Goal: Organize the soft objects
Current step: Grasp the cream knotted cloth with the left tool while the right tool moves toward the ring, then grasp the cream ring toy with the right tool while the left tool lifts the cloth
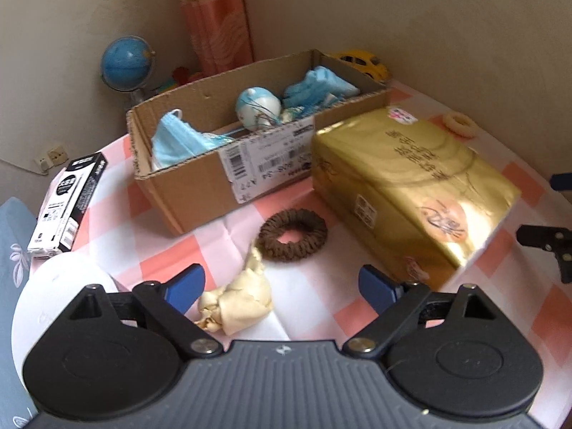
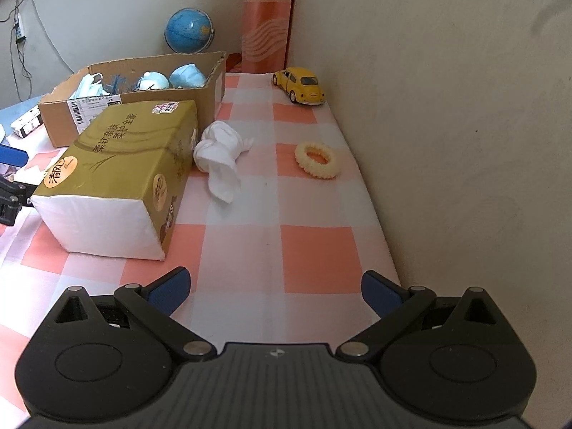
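Note:
My left gripper [image 1: 282,286] is open above a knotted cream cloth [image 1: 239,304], which lies between its blue fingers. A brown scrunchie [image 1: 293,235] lies just beyond. The cardboard box [image 1: 200,186] holds blue face masks [image 1: 178,141], a blue-white ball [image 1: 258,106] and blue cloth [image 1: 318,89]. My right gripper [image 2: 275,287] is open and empty over the checked cloth. Ahead of it lie a knotted white cloth [image 2: 220,157] and a cream scrunchie [image 2: 316,160]. The box [image 2: 143,107] shows at the far left.
A gold tissue pack [image 1: 411,186] lies right of the box, also in the right wrist view [image 2: 114,178]. A toilet roll [image 1: 60,293] and black-white carton [image 1: 68,203] sit left. A globe [image 2: 187,35], yellow toy car [image 2: 300,85] and wall [image 2: 447,125] border the table.

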{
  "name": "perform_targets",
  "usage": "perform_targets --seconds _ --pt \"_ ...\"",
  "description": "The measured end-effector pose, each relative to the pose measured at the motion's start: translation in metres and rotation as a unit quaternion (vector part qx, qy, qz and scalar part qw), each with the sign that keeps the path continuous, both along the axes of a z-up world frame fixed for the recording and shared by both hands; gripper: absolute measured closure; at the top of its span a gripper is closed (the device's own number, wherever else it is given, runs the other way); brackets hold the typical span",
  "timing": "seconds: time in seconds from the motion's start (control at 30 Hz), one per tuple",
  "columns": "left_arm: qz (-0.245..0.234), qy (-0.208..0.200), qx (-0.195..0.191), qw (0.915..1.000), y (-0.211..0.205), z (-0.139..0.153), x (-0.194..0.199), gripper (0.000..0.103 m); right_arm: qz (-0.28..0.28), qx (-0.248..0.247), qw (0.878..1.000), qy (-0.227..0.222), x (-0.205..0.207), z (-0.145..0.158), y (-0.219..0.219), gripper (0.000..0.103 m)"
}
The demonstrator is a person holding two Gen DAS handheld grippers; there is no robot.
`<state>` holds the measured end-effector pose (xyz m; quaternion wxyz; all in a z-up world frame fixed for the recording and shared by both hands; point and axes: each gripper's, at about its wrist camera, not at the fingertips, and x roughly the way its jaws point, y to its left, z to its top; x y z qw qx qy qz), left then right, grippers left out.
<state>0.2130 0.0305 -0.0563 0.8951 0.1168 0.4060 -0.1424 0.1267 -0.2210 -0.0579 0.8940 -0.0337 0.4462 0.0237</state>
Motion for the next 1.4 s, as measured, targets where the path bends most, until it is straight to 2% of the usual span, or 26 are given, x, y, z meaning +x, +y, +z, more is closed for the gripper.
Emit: perform_targets --seconds 0.13,0.27,0.33,0.43,0.53,0.73,0.8,0.87,0.97,1.07,1.13,1.33,1.4 --pt "-0.026 0.034 -0.018 0.9989 -0.002 0.0 -0.005 0.011 0.002 0.002 1.0 -0.003 0.0 0.001 0.0 0.0" --pt "-0.049 0.037 -0.034 0.9976 -0.003 0.007 -0.017 0.011 0.002 0.005 1.0 -0.004 -0.002 0.001 -0.001 0.0" --pt "-0.035 0.026 -0.03 0.9986 -0.002 0.008 -0.019 0.012 0.002 0.005 1.0 -0.004 -0.001 0.0 -0.001 0.0" --pt "-0.013 0.026 -0.023 0.9993 0.001 0.003 -0.015 0.027 0.003 0.005 1.0 -0.005 -0.001 -0.002 -0.001 0.002" --pt "-0.004 0.012 -0.006 0.9999 0.002 -0.001 -0.014 0.035 0.003 0.0 1.0 -0.008 -0.001 -0.002 0.0 0.004" --pt "0.009 0.001 0.015 0.9999 0.003 -0.006 -0.01 0.036 0.008 -0.001 1.0 -0.015 0.001 -0.001 0.001 0.004" --pt "0.012 0.001 0.021 0.9997 0.003 -0.008 -0.007 0.039 0.012 -0.001 1.0 -0.016 0.002 -0.002 0.002 0.004" --pt "0.016 0.001 0.019 0.9997 0.005 -0.008 -0.003 0.062 0.014 -0.003 1.0 -0.017 0.002 -0.003 0.004 0.004" --pt "0.029 -0.003 0.022 0.9993 0.008 -0.005 -0.001 0.081 0.015 -0.001 1.0 -0.019 0.002 -0.003 0.003 0.004" --pt "0.026 0.002 0.007 0.9996 0.011 -0.001 -0.003 0.084 0.013 0.002 1.0 -0.02 0.002 -0.003 0.001 0.01" --pt "0.018 0.006 -0.006 0.9998 0.009 0.002 -0.008 0.084 0.014 0.0 1.0 -0.022 0.003 -0.002 0.0 0.019" --pt "0.004 0.022 -0.038 0.999 0.001 0.003 -0.017 0.083 0.022 -0.022 0.999 -0.044 0.012 0.006 -0.003 0.025" --pt "0.004 0.021 -0.038 0.9991 -0.001 0.001 -0.019 0.082 0.023 -0.03 0.998 -0.053 0.02 0.008 -0.005 0.026"
